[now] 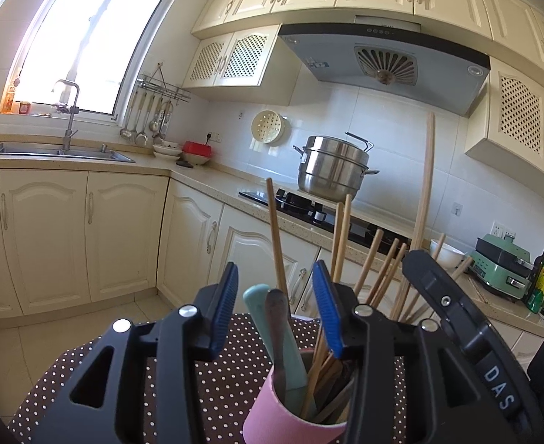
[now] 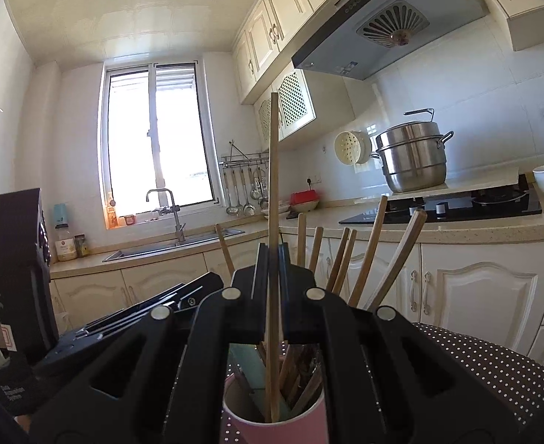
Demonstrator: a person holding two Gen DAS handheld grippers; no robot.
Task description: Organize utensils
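With the right tool (image 2: pixel 272 259) clenched on one long chopstick (image 2: pixel 272 170) whose tip is already inside the pink cup (image 2: pixel 272 425) (crowded with others), lower it straight before letting go, while the left tool (image 1: pixel 275 307) stands released around the handles.

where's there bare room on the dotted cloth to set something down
Free: the polka-dot cloth left of the pink cup, and its stretch right of the cup in the right wrist view. Crowded: the cup's mouth, packed with chopsticks, both grippers close in.

Matt wooden chopsticks (image 2: pixel 273 222) stand in a smooth pink cup (image 1: pixel 294 418); polka-dot cloth (image 1: pixel 212 381) beneath.
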